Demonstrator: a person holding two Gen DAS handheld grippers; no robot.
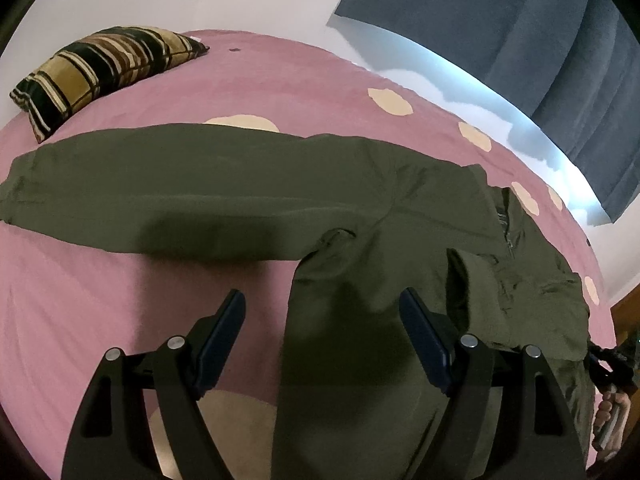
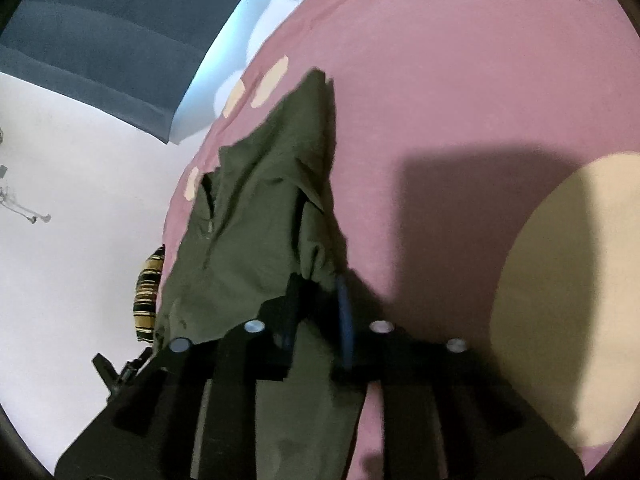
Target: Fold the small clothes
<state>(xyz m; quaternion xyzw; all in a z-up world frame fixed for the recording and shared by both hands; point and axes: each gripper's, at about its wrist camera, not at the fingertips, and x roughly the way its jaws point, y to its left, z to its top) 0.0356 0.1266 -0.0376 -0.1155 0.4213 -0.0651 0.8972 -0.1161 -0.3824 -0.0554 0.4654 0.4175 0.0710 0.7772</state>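
**Right tongs clamped, left spread**

Olive-green fabric garment (image 1: pixel 248 192) lies across the pink spotted bedsheet (image 1: pixel 100 272), mid-frame. Left gripper (image 1: pixel 322 312) jaws wide, hovering above it. Only the right wrist view shows the right gripper (image 2: pixel 318 300) pinching a bunched cuff. Striped pillow (image 1: pixel 100 68) upper left.

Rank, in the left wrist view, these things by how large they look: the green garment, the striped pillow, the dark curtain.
1. green garment, clearly the largest in this view.
2. dark curtain.
3. striped pillow, the smallest.

The curtain is cut by the picture edge and stands farther away, so its real size is unsure.
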